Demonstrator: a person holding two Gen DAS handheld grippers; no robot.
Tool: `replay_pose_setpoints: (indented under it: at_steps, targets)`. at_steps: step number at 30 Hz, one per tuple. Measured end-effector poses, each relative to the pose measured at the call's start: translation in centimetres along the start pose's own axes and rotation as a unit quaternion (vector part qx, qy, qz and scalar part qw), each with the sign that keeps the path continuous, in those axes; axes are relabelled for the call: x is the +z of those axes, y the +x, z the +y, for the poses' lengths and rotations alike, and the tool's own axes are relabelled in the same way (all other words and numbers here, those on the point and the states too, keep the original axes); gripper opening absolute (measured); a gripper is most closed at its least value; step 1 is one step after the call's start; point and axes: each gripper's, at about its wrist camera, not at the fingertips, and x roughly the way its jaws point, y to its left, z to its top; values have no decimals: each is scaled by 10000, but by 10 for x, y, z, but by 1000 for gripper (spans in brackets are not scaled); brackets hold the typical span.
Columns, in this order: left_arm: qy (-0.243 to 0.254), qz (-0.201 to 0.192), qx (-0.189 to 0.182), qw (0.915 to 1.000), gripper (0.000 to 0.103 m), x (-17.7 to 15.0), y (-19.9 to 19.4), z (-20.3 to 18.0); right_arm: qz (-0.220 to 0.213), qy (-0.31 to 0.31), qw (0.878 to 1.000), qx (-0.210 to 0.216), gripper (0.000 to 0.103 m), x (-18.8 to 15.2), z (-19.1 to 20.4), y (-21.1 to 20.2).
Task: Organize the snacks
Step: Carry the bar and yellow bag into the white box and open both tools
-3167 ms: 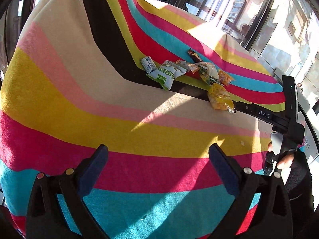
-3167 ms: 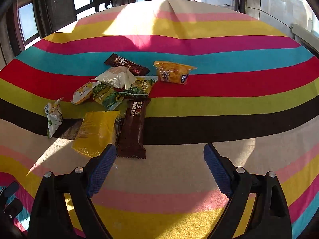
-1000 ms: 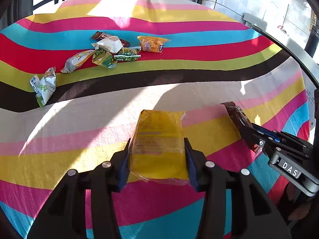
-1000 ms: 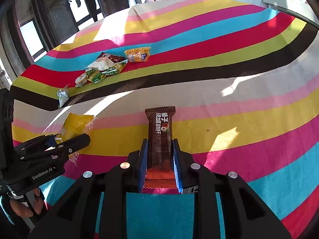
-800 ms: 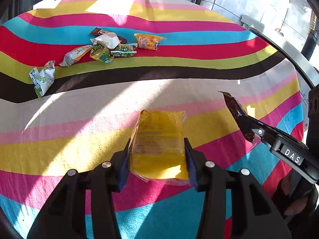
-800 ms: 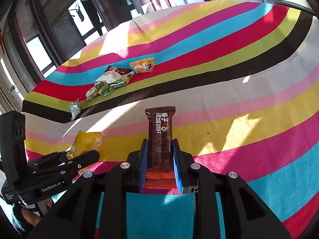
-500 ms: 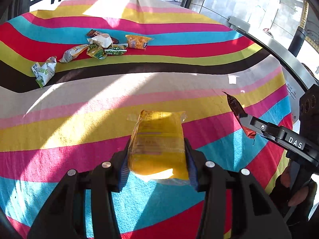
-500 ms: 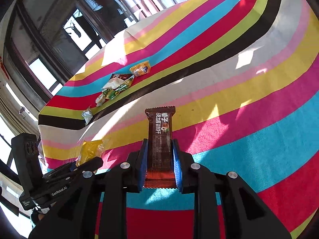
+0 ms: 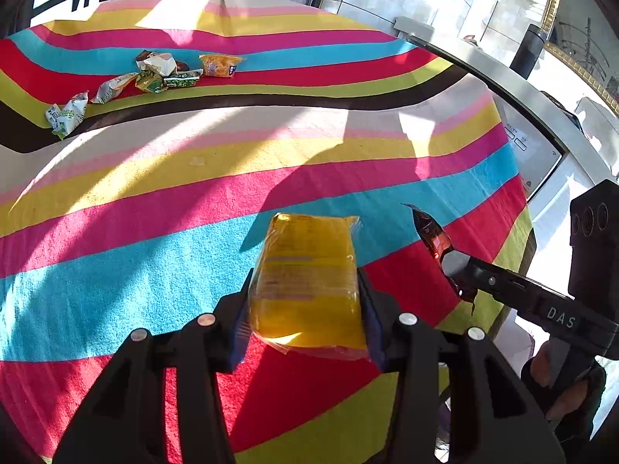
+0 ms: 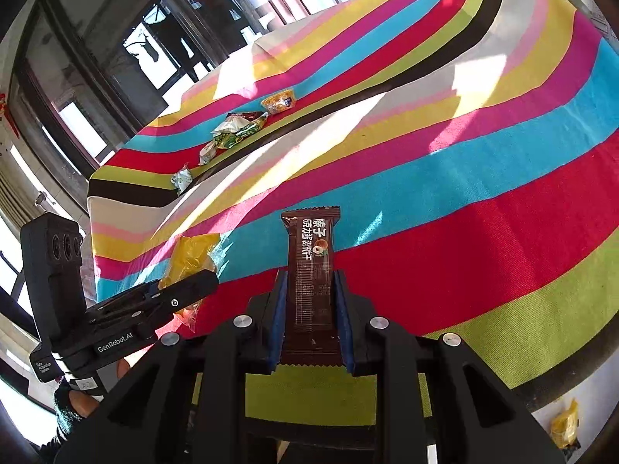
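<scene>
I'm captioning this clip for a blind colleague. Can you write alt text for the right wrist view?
The right tool is shut on a brown chocolate bar above a striped tablecloth. To its left, the left tool grips a yellow snack packet; more snacks lie in a far pile.

Glossy plastic yellow packet (image 9: 309,282), matt woven striped cloth (image 9: 127,239)

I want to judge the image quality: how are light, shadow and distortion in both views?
Left wrist view: hard sunlight, sharp dark shadows across the striped cloth; the windows are blown out; the yellow packet in the left gripper glows. Right wrist view: strong fisheye bending of the stripes; the brown bar in the right gripper is sharp, its print legible.
</scene>
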Motion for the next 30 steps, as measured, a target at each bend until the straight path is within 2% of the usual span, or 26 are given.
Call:
replay_pose_setpoints:
  at_steps: [7,12,24,30]
  targets:
    - [103,-103,-119,9998,48,-28,-18,-14,-30,-256,9996,-138,24,-25,11,-21]
    - [294,-76,-133,9995,48,-42,-21,-25,-148,-304,9991,-243,24,-30,11,-35]
    - [596,-35,-215,9980,48,-45,-21,-44,-396,-215,9982,-399,24,-43,-8,-66]
    - [1028,25,-298,9943,48,-47,-18,-75,-550,87,9969,-564,24,-56,-33,-87]
